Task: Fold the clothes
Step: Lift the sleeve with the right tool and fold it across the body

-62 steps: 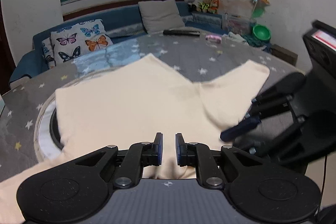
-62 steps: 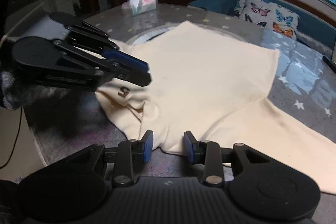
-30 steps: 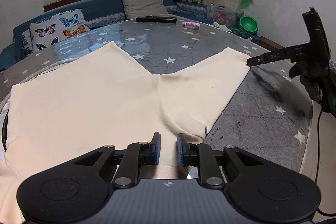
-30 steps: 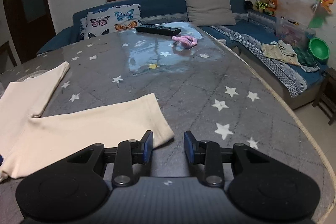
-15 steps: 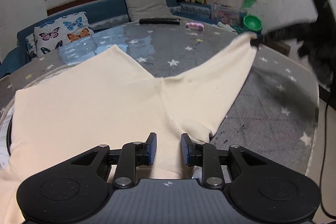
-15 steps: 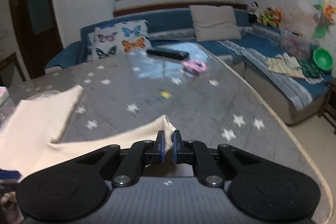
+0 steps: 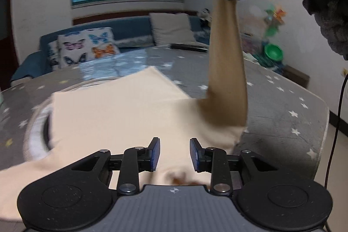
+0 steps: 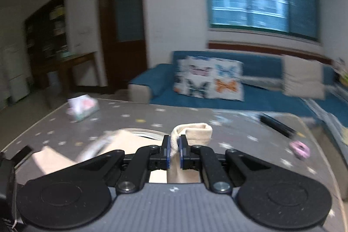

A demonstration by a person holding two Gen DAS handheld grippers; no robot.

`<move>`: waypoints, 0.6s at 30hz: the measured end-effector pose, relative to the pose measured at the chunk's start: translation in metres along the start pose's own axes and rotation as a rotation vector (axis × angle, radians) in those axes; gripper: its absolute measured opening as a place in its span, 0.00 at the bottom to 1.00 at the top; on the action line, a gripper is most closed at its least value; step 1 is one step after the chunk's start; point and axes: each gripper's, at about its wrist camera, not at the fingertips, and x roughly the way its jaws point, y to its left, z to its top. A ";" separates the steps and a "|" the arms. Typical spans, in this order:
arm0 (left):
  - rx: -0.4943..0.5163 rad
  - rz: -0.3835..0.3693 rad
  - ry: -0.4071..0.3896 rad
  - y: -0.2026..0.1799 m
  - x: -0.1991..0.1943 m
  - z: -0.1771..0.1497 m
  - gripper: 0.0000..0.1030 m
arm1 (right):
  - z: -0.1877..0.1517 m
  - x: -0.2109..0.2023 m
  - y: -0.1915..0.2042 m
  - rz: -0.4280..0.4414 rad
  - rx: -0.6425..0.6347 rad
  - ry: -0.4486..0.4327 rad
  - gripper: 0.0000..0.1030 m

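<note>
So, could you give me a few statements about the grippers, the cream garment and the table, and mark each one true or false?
1. The right gripper is shut on the cuff of the cream garment's sleeve. True.
2. That sleeve lies flat on the table. False: it hangs lifted above the table, with its lower end joined to the garment's body.
3. The left gripper is clamped on the cream garment. False: its jaws are opening, with a clear gap over the cloth.
4. A butterfly-print cushion sits on the blue sofa. True.
5. The table cover is plain red. False: it is grey with stars.
</note>
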 end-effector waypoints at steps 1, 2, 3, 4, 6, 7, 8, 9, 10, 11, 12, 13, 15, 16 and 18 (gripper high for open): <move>-0.017 0.014 -0.005 0.006 -0.006 -0.003 0.32 | 0.003 0.008 0.013 0.028 -0.017 0.007 0.07; -0.035 0.028 -0.009 0.013 -0.012 -0.007 0.33 | 0.003 0.018 0.026 0.055 -0.032 0.016 0.07; -0.054 0.042 -0.010 0.019 -0.017 -0.011 0.34 | 0.004 0.028 0.037 0.079 -0.046 0.028 0.07; -0.073 0.056 -0.010 0.026 -0.022 -0.016 0.34 | 0.004 0.037 0.048 0.100 -0.057 0.040 0.07; -0.109 0.077 -0.005 0.037 -0.030 -0.023 0.35 | 0.001 0.057 0.067 0.143 -0.068 0.073 0.07; -0.121 0.086 -0.002 0.041 -0.034 -0.026 0.35 | -0.001 0.063 0.075 0.155 -0.076 0.085 0.07; -0.131 0.096 0.001 0.044 -0.036 -0.029 0.36 | -0.006 0.074 0.086 0.177 -0.092 0.108 0.07; -0.139 0.104 0.004 0.047 -0.038 -0.031 0.36 | -0.009 0.081 0.093 0.197 -0.095 0.130 0.08; -0.148 0.111 0.006 0.050 -0.040 -0.033 0.37 | -0.014 0.085 0.099 0.213 -0.094 0.149 0.11; -0.155 0.117 0.007 0.052 -0.042 -0.035 0.38 | -0.017 0.089 0.103 0.230 -0.096 0.166 0.11; -0.161 0.122 0.007 0.054 -0.044 -0.035 0.38 | -0.019 0.090 0.106 0.240 -0.104 0.177 0.12; -0.167 0.126 0.007 0.055 -0.045 -0.036 0.38 | -0.021 0.089 0.106 0.241 -0.113 0.181 0.15; -0.175 0.134 0.006 0.058 -0.047 -0.036 0.38 | -0.028 0.082 0.100 0.222 -0.140 0.199 0.16; -0.180 0.138 0.005 0.059 -0.048 -0.035 0.38 | -0.031 0.080 0.096 0.210 -0.152 0.211 0.16; -0.188 0.144 0.002 0.060 -0.047 -0.033 0.38 | -0.041 0.081 0.082 0.167 -0.168 0.253 0.16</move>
